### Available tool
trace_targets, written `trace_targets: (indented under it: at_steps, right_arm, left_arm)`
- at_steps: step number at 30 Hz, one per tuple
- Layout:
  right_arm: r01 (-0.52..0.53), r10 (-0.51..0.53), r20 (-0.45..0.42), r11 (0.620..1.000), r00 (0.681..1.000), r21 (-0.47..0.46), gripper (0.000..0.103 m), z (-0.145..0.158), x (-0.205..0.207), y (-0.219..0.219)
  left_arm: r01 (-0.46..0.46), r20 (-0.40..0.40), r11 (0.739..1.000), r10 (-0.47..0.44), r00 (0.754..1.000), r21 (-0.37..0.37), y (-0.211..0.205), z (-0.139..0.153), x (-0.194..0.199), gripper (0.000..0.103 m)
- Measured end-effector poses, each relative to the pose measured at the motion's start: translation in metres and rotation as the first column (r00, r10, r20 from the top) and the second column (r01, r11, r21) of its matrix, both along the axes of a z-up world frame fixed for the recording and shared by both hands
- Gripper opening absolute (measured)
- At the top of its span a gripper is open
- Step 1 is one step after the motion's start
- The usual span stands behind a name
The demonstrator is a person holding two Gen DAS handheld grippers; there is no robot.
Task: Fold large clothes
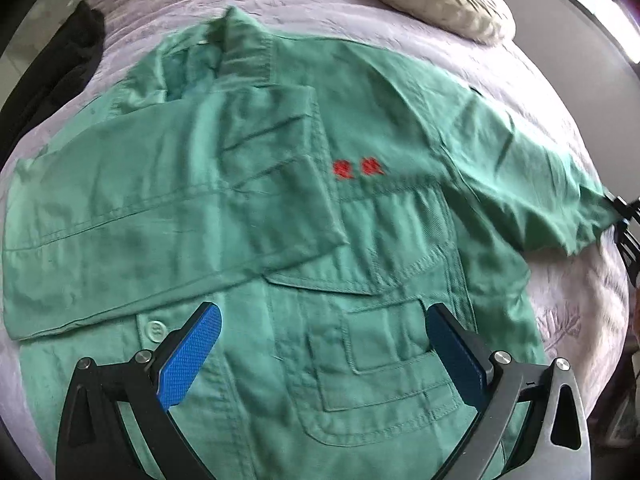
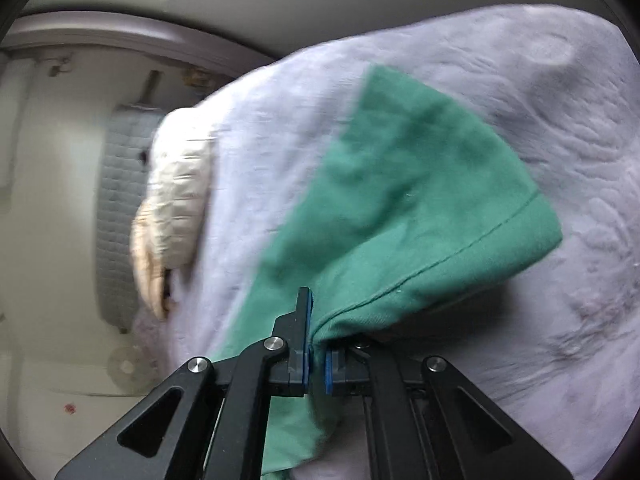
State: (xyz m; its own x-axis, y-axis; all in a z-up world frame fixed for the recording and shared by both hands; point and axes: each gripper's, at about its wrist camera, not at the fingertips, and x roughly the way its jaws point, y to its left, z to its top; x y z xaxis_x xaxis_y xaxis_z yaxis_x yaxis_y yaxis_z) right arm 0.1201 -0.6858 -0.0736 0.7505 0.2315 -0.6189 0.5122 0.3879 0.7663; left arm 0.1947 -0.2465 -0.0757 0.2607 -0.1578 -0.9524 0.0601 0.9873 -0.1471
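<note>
Right tool (image 2: 316, 344) pinches the jacket's sleeve cuff (image 2: 420, 216), left tool (image 1: 320, 344) hovers spread: 2nd sleeve should fold across the jacket (image 1: 360, 120) next.

Right gripper (image 2: 316, 354), blue pads clamped on the hemmed cuff of a green sleeve (image 2: 400, 208) lifted over a pale lilac quilted bedspread (image 2: 560, 140), with a cream pillow (image 2: 172, 208) at its left edge.

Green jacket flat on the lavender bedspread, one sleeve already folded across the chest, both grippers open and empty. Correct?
Not quite. Only the left gripper is open and empty over the green jacket. The right gripper is shut on the sleeve cuff, as the right wrist view shows. The rest holds.
</note>
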Motion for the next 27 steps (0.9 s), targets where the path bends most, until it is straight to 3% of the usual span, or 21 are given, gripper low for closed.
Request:
trace_targets:
  at_steps: [4, 7, 10, 14, 17, 20, 22, 23, 25, 27]
  right_arm:
    - [-0.114, 0.12, 0.099, 0.992, 0.988, -0.059, 0.005, 0.042, 0.021, 0.035]
    - [-0.236, 0.254, 0.162, 0.964, 0.954, -0.12, 0.005, 0.076, 0.049, 0.085]
    - [-0.376, 0.41, 0.192, 0.907, 0.892, -0.19, 0.005, 0.1, 0.074, 0.151]
    - [-0.561, 0.62, 0.167, 0.773, 0.767, -0.296, 0.005, 0.114, 0.103, 0.258]
    - [-0.701, 0.763, 0.081, 0.625, 0.641, -0.343, 0.005, 0.093, 0.11, 0.357]
    - [-0.803, 0.839, -0.008, 0.517, 0.543, -0.298, 0.005, 0.049, 0.111, 0.433]
    - [-0.842, 0.861, -0.081, 0.465, 0.502, -0.272, 0.005, 0.018, 0.109, 0.466]
    - [-0.858, 0.863, -0.137, 0.443, 0.487, -0.26, 0.005, -0.001, 0.107, 0.481]
    - [-0.868, 0.844, -0.226, 0.438, 0.487, -0.233, 0.01, -0.028, 0.105, 0.491]
    - [-0.861, 0.815, -0.28, 0.479, 0.508, -0.168, 0.01, -0.048, 0.103, 0.488]
  left_arm:
    - [-0.035, 0.044, 0.999, 0.034, 0.998, 0.007, 0.026, 0.007, 0.006, 0.103]
    - [-0.063, 0.073, 0.998, 0.063, 0.995, 0.008, 0.055, 0.01, 0.008, 0.103]
    - [-0.101, 0.096, 0.995, 0.1, 0.99, 0.015, 0.096, 0.005, 0.007, 0.103]
    - [-0.157, 0.124, 0.987, 0.154, 0.98, 0.02, 0.162, 0.01, -0.013, 0.103]
    - [-0.209, 0.132, 0.977, 0.203, 0.97, 0.035, 0.214, 0.0, -0.019, 0.103]
    - [-0.26, 0.132, 0.964, 0.253, 0.959, 0.046, 0.245, -0.005, -0.026, 0.103]
    - [-0.292, 0.123, 0.955, 0.284, 0.951, 0.052, 0.264, -0.011, -0.032, 0.103]
    - [-0.305, 0.116, 0.951, 0.298, 0.948, 0.053, 0.271, -0.016, -0.033, 0.103]
    - [-0.32, 0.097, 0.946, 0.314, 0.944, 0.053, 0.284, -0.023, -0.036, 0.103]
    - [-0.321, 0.097, 0.946, 0.316, 0.944, 0.05, 0.294, -0.027, -0.041, 0.103]
